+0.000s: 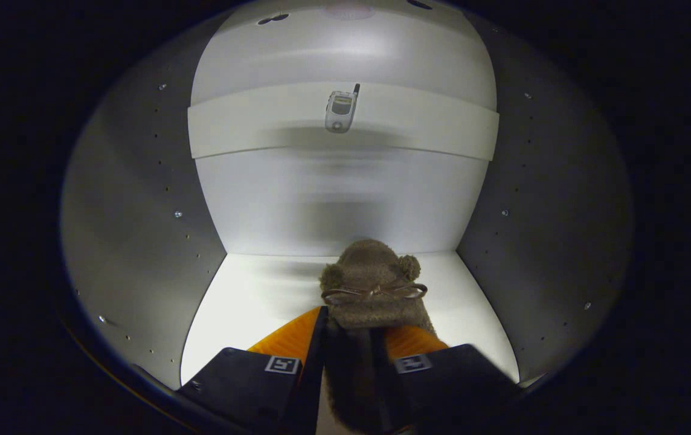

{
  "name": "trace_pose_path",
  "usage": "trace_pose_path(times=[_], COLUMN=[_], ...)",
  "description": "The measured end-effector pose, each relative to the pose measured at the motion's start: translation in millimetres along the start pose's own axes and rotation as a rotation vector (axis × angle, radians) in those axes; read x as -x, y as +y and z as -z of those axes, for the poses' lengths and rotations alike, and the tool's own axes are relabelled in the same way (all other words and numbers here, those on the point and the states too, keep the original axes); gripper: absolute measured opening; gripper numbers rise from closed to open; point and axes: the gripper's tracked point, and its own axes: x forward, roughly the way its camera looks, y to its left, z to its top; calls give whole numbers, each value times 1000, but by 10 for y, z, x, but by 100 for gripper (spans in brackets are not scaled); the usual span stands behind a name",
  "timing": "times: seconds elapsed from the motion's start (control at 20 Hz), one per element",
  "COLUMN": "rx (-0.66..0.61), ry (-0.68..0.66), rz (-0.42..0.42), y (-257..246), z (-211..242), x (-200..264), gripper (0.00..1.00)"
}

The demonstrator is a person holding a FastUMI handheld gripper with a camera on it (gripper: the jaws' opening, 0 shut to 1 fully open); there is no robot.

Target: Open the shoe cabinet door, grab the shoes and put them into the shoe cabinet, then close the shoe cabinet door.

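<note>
Inside the white shoe cabinet (140,199), the claw (348,338) seemingly clamps a furry slipper (372,284) above the bottom board (255,302).

The hand-held gripper (348,356) reaches into the shoe cabinet (140,211), fingers clamped on either side of a slipper (372,284). The slipper sits on the cabinet floor (249,302), toe pointing toward the back wall (339,205). Above and behind, a phone (340,110) lies near the shelf (345,121) front edge.
</note>
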Motion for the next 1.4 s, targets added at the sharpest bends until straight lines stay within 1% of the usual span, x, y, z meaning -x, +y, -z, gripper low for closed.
trace_pose_path(times=[0.1,0.15,0.2,0.25,0.3,0.5,0.55,0.85,1.05,1.2,1.4], rx=[11,14,14,12,5,-28,-35,-26,-47,-58,-84], ry=[-19,-26,-33,-44,-60,-124,-147,-251,-330,-367,-394], rz=[5,1,-6,-1,-2,-9,-14,38,49,48,61], y=[3,35,63,61,72,79,79,-51,-54,-58,-197], z=[-29,-23,-29,-49,-68,-168,-200,-189,-71,67,284], x=[151,228,305,383,503,962,1129,2130,2808,3299,3957], gripper=[59,64,80,86,95,99,99,99,98,98,98])
